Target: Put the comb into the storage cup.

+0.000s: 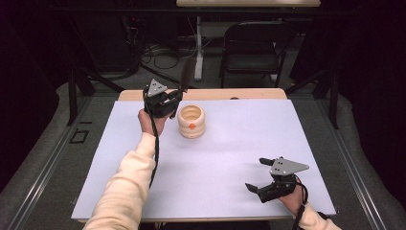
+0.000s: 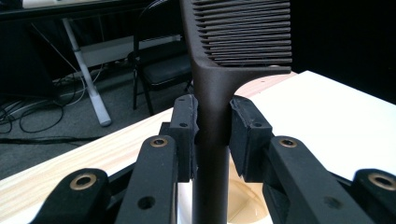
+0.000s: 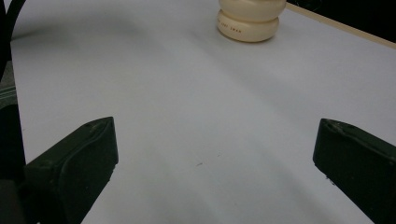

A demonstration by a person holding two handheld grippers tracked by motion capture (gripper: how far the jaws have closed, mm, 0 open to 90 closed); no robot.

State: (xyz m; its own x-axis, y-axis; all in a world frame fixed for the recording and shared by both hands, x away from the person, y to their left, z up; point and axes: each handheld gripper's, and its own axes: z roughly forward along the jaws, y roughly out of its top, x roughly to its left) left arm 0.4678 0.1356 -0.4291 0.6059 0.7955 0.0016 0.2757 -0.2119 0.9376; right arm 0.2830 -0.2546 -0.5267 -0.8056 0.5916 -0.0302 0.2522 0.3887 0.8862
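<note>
Holding a dark comb (image 2: 219, 70) upright, left gripper (image 1: 165, 103) sits at about 11 o'clock on the white mat (image 1: 215, 163), jaws clamped on the comb's handle just below the teeth; teeth end points up and away toward the far edge. In the left gripper view the handle runs down between the pads (image 2: 184, 126) and the cream ridged pot (image 1: 191, 121) shows just under it. That pot stands just right of the left gripper, open mouth up, small orange dot on its near side. Right gripper (image 1: 269, 179) rests near 5 o'clock, jaws spread wide with nothing between them, well apart from the pot; its own view looks across bare mat to the pot (image 3: 251, 21).

Likely step: dropping the comb handle-first into the pot. Risks: grip is narrow on a smooth handle, so the comb could pivot or slip; lowering off-centre could catch the rim and tip or shove the light pot, since the right gripper isn't steadying it
</note>
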